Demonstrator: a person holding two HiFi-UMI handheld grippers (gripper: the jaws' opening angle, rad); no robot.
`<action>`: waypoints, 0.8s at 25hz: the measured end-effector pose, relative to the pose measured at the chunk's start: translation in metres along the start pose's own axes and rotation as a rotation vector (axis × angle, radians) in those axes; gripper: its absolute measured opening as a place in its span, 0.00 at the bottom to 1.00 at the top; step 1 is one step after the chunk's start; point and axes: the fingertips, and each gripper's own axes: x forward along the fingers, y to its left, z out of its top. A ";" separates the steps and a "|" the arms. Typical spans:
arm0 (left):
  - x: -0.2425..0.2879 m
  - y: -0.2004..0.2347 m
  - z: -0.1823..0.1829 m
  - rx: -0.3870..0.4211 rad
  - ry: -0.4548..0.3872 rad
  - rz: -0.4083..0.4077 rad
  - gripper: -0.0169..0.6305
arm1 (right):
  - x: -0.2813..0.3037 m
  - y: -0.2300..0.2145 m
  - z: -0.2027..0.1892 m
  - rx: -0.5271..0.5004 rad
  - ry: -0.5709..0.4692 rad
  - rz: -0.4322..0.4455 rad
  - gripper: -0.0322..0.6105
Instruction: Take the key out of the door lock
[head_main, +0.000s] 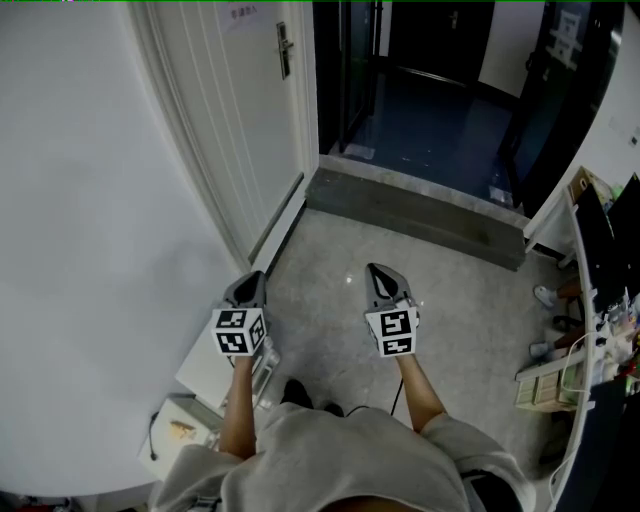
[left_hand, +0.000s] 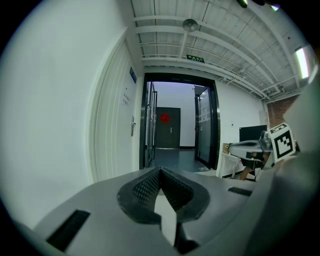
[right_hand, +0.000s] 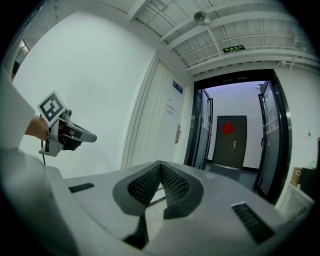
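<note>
- The lock plate (head_main: 285, 50) with its lever sits on the white door (head_main: 240, 110), upright and narrow, close to the door's edge by the dark doorway (head_main: 420, 70).
- The key is too small to make out in any view; I judge it sits in this lock plate, sticking out from the door face.
- The left tool (head_main: 258, 274) is pinched shut with nothing between its jaws. It is well short of the lock plate, which lies ahead and off to the left of its pointing line.
- The right tool (head_main: 372, 267) is also closed and empty. It is equally far from the lock plate, but aimed almost straight at it.
- The left tool stands on the door's side, so it is slightly nearer.
- Either tool must first travel forward to the lock plate and open before it can grip the key.
</note>
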 end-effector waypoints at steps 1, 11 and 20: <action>0.004 0.000 0.001 0.001 -0.002 0.000 0.05 | 0.002 -0.001 -0.002 -0.002 0.001 0.001 0.09; 0.059 0.010 0.008 0.008 0.004 -0.028 0.05 | 0.046 -0.019 -0.007 -0.013 0.007 -0.002 0.09; 0.155 0.062 0.021 -0.004 -0.005 -0.060 0.05 | 0.152 -0.038 -0.007 -0.042 0.018 -0.010 0.09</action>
